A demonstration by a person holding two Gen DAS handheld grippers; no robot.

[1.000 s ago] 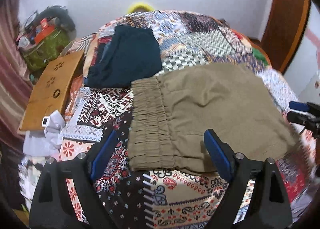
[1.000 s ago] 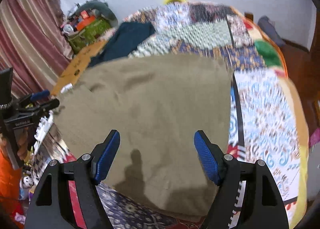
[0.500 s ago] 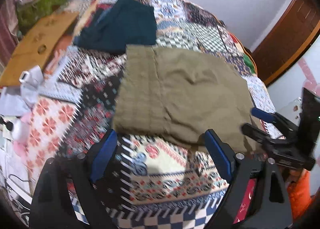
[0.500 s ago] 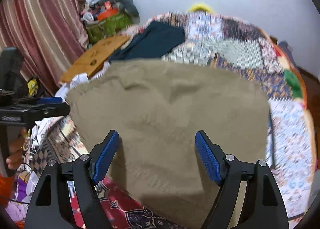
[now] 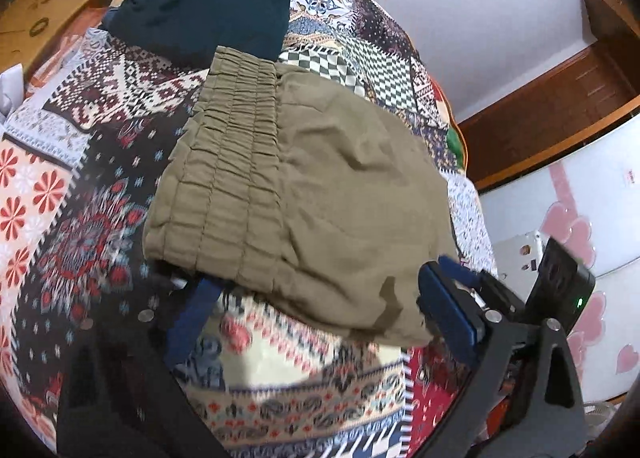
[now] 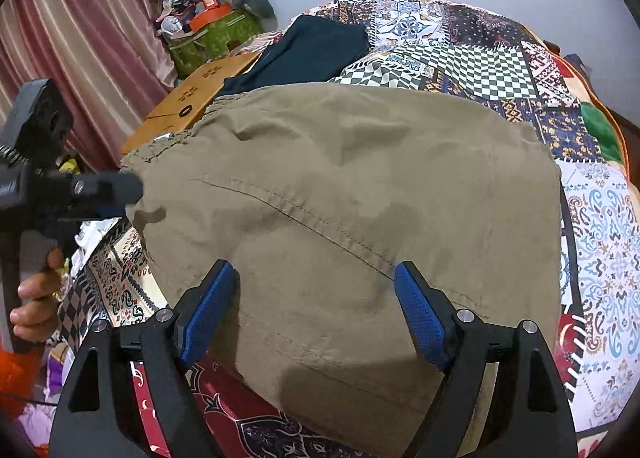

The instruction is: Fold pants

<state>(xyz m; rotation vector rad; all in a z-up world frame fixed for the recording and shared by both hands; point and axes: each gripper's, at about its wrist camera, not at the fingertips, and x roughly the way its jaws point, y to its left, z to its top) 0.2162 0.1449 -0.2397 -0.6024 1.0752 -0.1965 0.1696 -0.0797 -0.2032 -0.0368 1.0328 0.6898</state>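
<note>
Bed covered by patchwork quilt (image 6: 472, 69); olive pants (image 6: 360, 185) lie folded flat on it, near edge by both tools. Elastic waistband (image 5: 228, 161) faces the left side of the bed, toward the wooden board (image 6: 200, 97); long axis of the folded bundle runs left to right across the bed, waistband to the folded end on the right. A stitched seam crosses the top layer diagonally in the right wrist view. Dark teal garment (image 6: 308, 53) sits just beyond the waistband, touching or overlapping its far corner. Right tool (image 6: 316, 314): jaws wide apart, just been opening, poised over the near edge of the pants, fabric below the gap, pads not pressing. Left tool (image 5: 320, 322): jaws spread very wide, just been opening, straddling the near waistband-side edge; nothing gripped. Left view is motion-blurred near the fingers.
</note>
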